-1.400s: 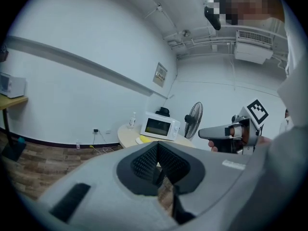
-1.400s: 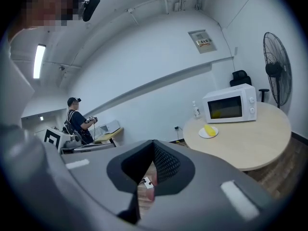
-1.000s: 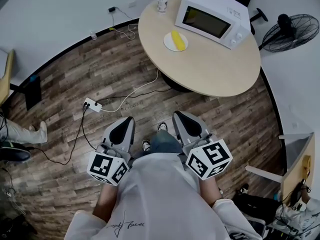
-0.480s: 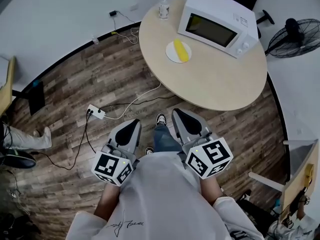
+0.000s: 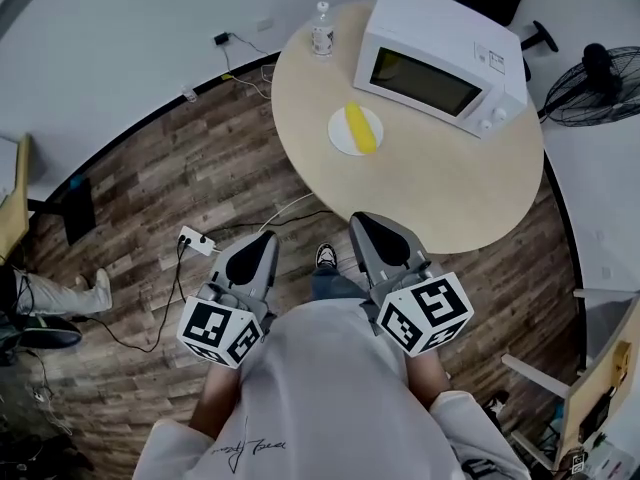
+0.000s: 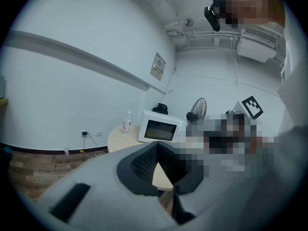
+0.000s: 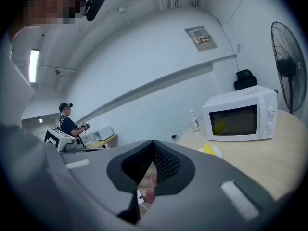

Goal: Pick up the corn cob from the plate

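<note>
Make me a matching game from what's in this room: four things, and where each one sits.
1 corn cob
2 water bottle
3 power strip
4 microwave

A on the wooden floor
B lying on the white plate
C left of the microwave, at the table's edge
D right of the plate, door shut

Pairs: 1-B, 2-C, 3-A, 4-D

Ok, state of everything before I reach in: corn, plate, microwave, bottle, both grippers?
plate: flat on the table.
corn cob: lying on the plate, untouched.
microwave: door closed.
bottle: upright on the table.
left gripper: shut, empty.
right gripper: shut, empty.
</note>
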Tool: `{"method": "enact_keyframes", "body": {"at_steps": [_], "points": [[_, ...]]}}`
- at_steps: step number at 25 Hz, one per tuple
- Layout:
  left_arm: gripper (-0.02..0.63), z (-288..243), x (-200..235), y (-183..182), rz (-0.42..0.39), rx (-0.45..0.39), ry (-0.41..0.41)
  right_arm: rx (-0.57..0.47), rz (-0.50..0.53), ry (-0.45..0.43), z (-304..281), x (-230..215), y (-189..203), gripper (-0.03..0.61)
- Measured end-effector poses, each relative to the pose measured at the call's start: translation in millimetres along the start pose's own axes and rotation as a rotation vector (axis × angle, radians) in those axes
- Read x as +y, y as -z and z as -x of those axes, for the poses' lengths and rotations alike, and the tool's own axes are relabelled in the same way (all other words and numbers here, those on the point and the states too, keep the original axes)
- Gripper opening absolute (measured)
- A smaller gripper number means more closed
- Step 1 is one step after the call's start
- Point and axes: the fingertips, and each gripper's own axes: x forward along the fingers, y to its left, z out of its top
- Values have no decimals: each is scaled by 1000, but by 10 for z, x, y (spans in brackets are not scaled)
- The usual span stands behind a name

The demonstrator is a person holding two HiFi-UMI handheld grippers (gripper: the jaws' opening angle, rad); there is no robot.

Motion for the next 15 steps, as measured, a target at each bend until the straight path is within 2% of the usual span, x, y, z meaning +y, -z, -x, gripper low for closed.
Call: {"method": "enact_keyframes", "body": {"at_steps": [8,15], "points": [[-3,-525,129,-233,-9,-12,-29,-25,-16,12,-242,-554,-235,12],[-3,-781,199,-214,15,-9,-52,-32,-10,15,-411,-865,-292,12]]}}
